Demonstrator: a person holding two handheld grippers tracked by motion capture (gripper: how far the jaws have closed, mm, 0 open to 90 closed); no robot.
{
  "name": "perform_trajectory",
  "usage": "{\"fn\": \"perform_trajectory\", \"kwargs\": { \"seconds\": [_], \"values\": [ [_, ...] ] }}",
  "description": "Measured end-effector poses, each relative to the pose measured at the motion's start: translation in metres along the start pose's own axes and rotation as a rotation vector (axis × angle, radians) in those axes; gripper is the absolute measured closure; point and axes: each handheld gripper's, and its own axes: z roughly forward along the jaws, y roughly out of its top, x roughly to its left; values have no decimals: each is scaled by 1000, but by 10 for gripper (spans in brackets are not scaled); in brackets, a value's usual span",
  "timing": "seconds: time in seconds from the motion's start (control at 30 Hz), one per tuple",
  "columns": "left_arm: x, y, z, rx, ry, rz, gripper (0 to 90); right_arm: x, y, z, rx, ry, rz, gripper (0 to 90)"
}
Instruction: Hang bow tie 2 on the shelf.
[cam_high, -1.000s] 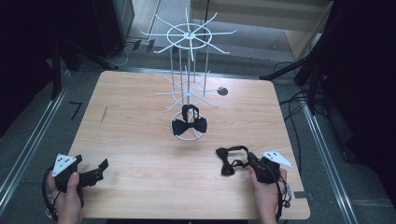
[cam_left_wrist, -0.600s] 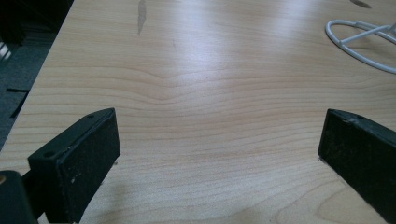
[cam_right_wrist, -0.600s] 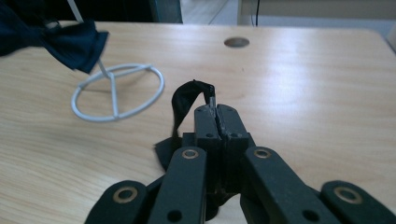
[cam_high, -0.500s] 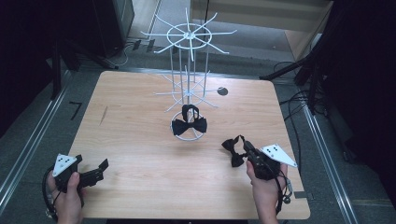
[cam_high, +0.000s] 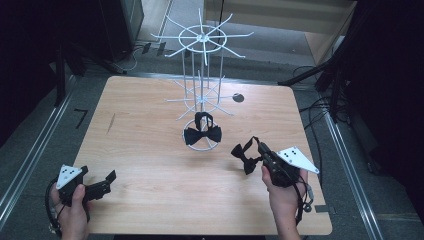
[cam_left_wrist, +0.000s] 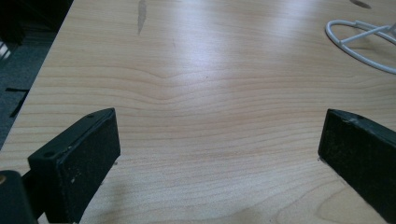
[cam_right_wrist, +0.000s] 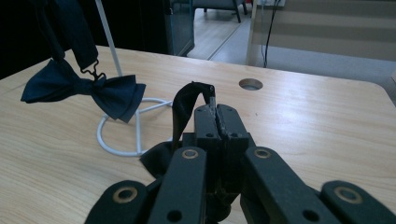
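right tool (cam_high: 261, 154) is clenched on the strap of a black bow tie (cam_high: 243, 155), held just above the bench (cam_high: 140, 150), now lifted closer to the wire rack (cam_high: 201, 95) vs b4. One tie (cam_high: 202, 135) already hangs there, this one isn't hung yet. Left tool (cam_high: 102, 182) released, idle

Two bow ties are showing: one bow tie (cam_high: 202, 134) is hanging on the rack at the middle of the desk, and a second bow tie (cam_high: 244, 155) is sitting to its right, nearer the front edge. One white wire rack (cam_high: 201, 75) is standing on one desk (cam_high: 140, 150). Two tongs are lying in view, the left tongs (cam_high: 111, 176) and the right tongs (cam_high: 261, 149). One round hole (cam_high: 238, 98) is showing in the desk's far side.
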Motion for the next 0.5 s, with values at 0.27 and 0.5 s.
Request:
{"fn": "perform_trajectory", "kwargs": {
  "seconds": [0.27,0.5],
  "values": [
    [0,0,0,2,0,1,0,5,13,1,-30,9,-11,899],
    [0,0,0,3,0,1,0,15,26,4,-51,31,-29,899]
  ]
}}
